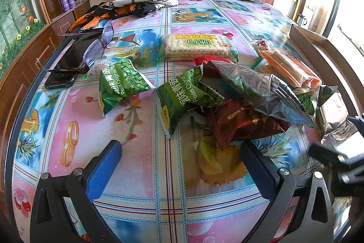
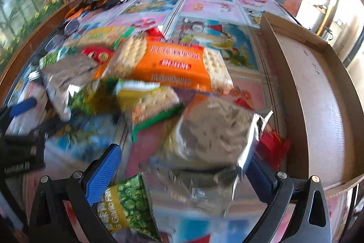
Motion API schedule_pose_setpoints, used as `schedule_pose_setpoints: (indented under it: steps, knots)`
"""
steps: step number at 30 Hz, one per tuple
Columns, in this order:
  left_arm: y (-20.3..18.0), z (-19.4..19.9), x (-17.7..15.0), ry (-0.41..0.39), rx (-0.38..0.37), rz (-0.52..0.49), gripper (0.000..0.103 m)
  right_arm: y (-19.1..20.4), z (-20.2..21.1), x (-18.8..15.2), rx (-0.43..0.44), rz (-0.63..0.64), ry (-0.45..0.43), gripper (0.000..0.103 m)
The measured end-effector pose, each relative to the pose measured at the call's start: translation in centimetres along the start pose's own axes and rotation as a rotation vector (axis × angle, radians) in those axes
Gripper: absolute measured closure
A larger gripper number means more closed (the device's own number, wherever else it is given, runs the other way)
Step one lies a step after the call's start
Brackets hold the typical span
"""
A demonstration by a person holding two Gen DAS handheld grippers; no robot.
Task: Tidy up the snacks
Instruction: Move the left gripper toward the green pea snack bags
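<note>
Sorting this heap will mean handling light, crinkly film packets that slide readily on the glossy counter (image 1: 141, 158) and on each other. The snacks lie piled toward the right half of the counter, just beside an open cardboard box (image 2: 318, 92) at its right edge, probably where they belong.

The left tongs (image 1: 179, 152) stand wide and hold nothing, hovering low just short of the pile. Nearest them are 2 green pea packets (image 1: 120, 83) (image 1: 184, 95) and a dark red packet (image 1: 241, 122), all puffy and soft; a pinch across the crimped end seal or the flat middle should grip better than squeezing the air-filled belly, which may slip out.

The right tongs (image 2: 184, 163) are also spread wide with nothing gripped. This view is blurred, but a silvery packet (image 2: 211, 131) sits between the 2 blue pads, and a green pea packet (image 2: 127, 204) lies touching or just over the left pad.

The orange cracker pack (image 2: 168, 63) and the green-labelled cracker pack (image 1: 195, 47) look stiffer and a little heavier, yet brittle inside, so they want a gentle hold across the short width. Glasses (image 1: 97, 47) and a phone (image 1: 66, 67) rest well left of the snacks and should be kept clear.
</note>
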State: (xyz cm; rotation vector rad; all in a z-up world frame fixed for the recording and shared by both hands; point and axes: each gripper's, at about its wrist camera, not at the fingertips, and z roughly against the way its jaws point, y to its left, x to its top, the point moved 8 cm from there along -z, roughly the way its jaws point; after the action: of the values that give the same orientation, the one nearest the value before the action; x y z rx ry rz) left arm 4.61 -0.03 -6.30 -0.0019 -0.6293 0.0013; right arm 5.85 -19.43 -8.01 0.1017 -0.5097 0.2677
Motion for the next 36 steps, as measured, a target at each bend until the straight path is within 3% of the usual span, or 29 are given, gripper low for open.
schedule_pose_setpoints:
  steps: [8,12,22,27,33,34,36]
  knots:
    - [0.0,0.0,0.0,0.0,0.0,0.0,0.0,-1.3,3.6,-2.4,0.14,-0.065,0.006,0.0]
    - [0.0,0.0,0.0,0.0,0.0,0.0,0.0,-1.6,5.5,-2.1,0.15,-0.048,-0.02,0.0]
    - [-0.1,0.1,-0.1,0.011,-0.005,-0.01,0.0,1.0,8.2,-3.6,0.352,-0.006,0.041,0.0]
    - [0.6,1.4,-1.7,0.074,-0.012,-0.001,0.0,1.9,8.3,-4.3,0.352,-0.006,0.062,0.0]
    - [4.7,4.0,0.0,0.057,-0.065,0.154,0.002,2.1,8.8,-4.9,0.358,-0.057,0.064,0.0]
    - [5.6,3.9,0.6,0.062,-0.074,0.195,0.004,2.1,8.8,-4.9,0.361,-0.063,0.068,0.0]
    - [7.6,3.3,1.9,0.084,-0.09,0.298,0.022,2.1,8.8,-4.9,0.359,-0.07,0.067,0.0]
